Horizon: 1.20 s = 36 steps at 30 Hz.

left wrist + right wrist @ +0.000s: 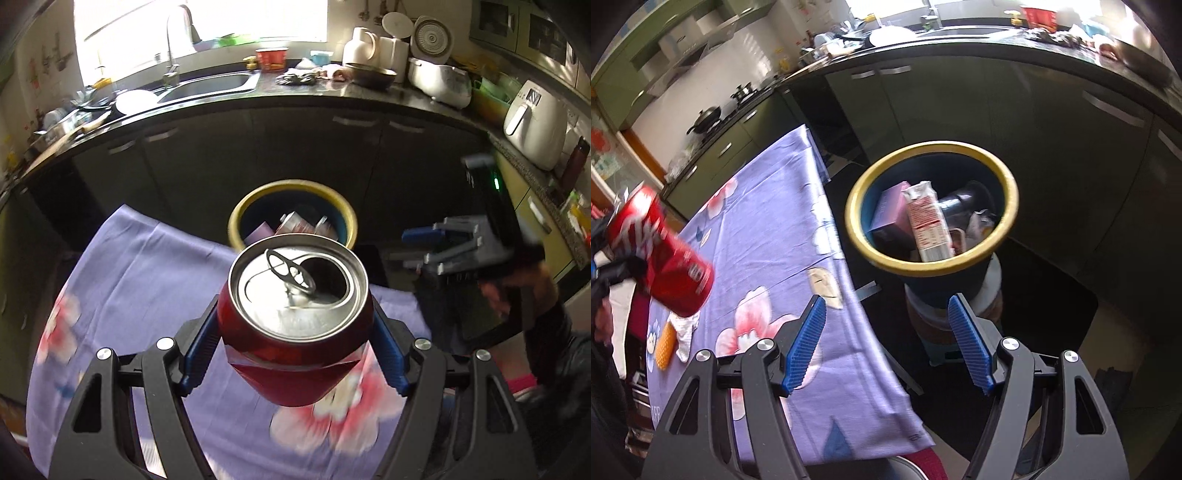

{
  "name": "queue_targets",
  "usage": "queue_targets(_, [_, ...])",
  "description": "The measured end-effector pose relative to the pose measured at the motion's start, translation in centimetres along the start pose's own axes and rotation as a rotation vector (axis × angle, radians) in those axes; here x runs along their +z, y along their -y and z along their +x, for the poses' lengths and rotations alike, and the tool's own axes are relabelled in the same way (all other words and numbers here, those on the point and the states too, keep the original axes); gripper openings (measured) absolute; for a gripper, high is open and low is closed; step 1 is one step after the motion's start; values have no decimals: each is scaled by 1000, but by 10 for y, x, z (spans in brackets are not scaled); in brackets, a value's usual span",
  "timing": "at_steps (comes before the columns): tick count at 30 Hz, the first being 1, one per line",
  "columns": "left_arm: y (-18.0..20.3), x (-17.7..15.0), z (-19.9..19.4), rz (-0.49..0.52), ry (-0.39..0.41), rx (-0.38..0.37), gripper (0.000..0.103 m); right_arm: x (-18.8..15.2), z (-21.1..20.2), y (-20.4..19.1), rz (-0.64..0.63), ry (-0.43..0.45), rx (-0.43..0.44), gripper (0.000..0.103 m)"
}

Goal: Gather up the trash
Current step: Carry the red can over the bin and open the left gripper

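A dented red drink can point(295, 321) with an opened tab is clamped between the blue pads of my left gripper point(295, 332), held in the air above the purple flowered tablecloth point(147, 280). The same can point(661, 251) shows at the left edge of the right wrist view. Beyond the table's edge stands a blue bin with a yellow rim point(1008, 192), also seen behind the can as the bin point(251, 199); cartons and wrappers lie inside it. My right gripper point(888, 343) is open and empty, just before the bin. It appears as the right gripper point(436, 243) at the right.
A white tissue and an orange object point(665, 345) lie on the cloth near its left side. Dark cabinets point(295, 147) and a cluttered counter with a sink point(210, 83) run behind the bin. A white air fryer point(535, 122) stands at the right.
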<state>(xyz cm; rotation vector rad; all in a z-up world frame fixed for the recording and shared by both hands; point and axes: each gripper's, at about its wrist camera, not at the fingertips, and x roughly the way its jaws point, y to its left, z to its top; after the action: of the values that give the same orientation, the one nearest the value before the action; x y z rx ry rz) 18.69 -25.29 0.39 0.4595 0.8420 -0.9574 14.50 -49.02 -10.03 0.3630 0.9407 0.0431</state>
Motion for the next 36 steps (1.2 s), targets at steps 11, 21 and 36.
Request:
queue_targets(11, [8, 107, 137, 16, -36, -124, 71, 2, 18, 74, 148, -16, 8, 69])
queue_targets(21, [1, 139, 238, -128, -51, -81, 74, -2, 17, 88, 182, -16, 3, 69])
queue_targets(36, [-37, 88, 142, -189, 12, -39, 82, 1, 8, 61, 125, 7, 9, 70])
